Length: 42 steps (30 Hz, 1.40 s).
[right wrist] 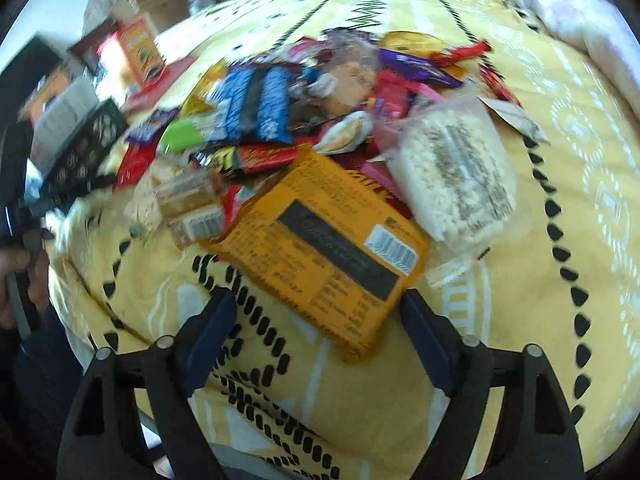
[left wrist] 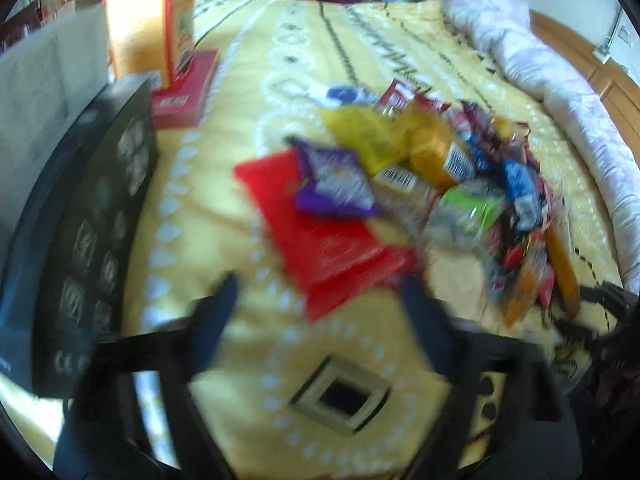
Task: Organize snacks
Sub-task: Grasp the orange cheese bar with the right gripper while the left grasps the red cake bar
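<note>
Black claw (right wrist: 316, 316), navy pads (right wrist: 210, 330), silver screws

Left gripper (left wrist: 316, 300) hangs wide open over the yellow bedspread (left wrist: 248, 344), red packet (left wrist: 320, 236) just ahead of its fingertips, black box (left wrist: 92, 232) off left.

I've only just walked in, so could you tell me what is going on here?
A person is sorting a pile of snacks on a yellow bedspread with two handheld grippers. Both are open and empty: the right gripper is nearest an orange box, the left gripper nearest a red packet.
</note>
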Available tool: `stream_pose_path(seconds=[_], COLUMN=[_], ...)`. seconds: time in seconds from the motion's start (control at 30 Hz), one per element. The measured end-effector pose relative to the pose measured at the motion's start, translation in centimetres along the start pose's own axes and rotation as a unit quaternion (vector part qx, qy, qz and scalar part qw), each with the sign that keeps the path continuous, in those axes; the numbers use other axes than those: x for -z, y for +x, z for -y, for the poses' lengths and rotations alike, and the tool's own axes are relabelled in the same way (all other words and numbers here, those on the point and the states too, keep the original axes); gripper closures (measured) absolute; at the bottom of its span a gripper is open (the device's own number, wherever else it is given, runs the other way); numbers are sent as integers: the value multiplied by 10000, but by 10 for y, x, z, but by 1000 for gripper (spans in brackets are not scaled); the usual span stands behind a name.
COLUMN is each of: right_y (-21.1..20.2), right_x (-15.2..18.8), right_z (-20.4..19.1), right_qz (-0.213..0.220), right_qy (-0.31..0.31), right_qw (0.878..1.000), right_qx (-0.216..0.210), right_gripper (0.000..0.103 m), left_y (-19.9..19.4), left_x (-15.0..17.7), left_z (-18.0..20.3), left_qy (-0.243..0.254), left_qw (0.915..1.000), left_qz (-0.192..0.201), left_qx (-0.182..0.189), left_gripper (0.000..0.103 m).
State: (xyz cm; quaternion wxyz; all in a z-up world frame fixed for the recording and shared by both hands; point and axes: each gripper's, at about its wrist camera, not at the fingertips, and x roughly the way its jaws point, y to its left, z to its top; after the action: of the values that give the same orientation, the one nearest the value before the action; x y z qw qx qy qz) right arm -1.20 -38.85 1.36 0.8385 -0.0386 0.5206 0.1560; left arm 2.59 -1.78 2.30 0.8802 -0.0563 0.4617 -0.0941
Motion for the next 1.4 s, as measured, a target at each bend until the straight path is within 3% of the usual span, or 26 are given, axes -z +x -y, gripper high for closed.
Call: stream_pose_path(seconds=[0.1,0.2,0.27,0.37,0.4,0.53,0.67,0.77,0.83,0.9,1.0,1.1,1.17,1.2,1.23,1.33,1.4], right_y=[2,2,2,-2,-3,-9,-11,-5,-10,-19,-28,-23,-8,-1,6,2,-14], right_x=[-3,-2,0,4,5,5,4,3,2,-1,-9,-18,-23,-24,-24,-25,-25], right_z=[-7,-2,0,3,4,7,7,2,-2,-6,-13,-18,-19,-18,-14,-9,-10], right_qz=[-58,-63,-58,22,56,222,264,46,88,209,381,310,99,7,-119,45,339], right_qy=[-235,-80,13,80,113,243,279,118,-24,-184,-514,-855,-1043,-1049,-984,-749,-646], right_qw=[9996,9999,10000,10000,9999,9994,9988,9996,9999,9996,9977,9955,9939,9938,9945,9970,9972], right_qx=[135,23,-15,-43,-53,-118,-303,-271,-113,15,238,280,344,366,334,208,165], right_gripper=[16,16,16,26,33,41,47,46,36,19,15,14,14,16,21,35,55], left_y=[16,44,43,28,21,-5,-7,-4,-7,-9,-6,2,3,2,1,-8,-16], left_x=[-13,-19,-15,-8,-4,17,30,33,32,31,29,28,28,29,29,29,30], left_z=[11,13,11,15,17,25,14,3,8,14,17,12,9,8,8,7,8], left_qy=[104,128,132,407,527,1180,1175,829,905,968,899,751,693,682,682,703,738], left_qw=[9995,9971,9981,9980,9980,9928,9923,9951,9949,9949,9958,9968,9972,9973,9973,9972,9972], left_qz=[9,-426,-319,-190,-176,-128,-267,-352,-340,-270,-171,-246,-270,-270,-280,-237,-142], left_qx=[-299,-624,-500,-436,-300,144,278,411,290,130,-22,-72,-68,-89,-69,-61,-58], left_gripper=[12,19,34,43,44,45,45,43,41,31,22,22,28,33,49,50,50])
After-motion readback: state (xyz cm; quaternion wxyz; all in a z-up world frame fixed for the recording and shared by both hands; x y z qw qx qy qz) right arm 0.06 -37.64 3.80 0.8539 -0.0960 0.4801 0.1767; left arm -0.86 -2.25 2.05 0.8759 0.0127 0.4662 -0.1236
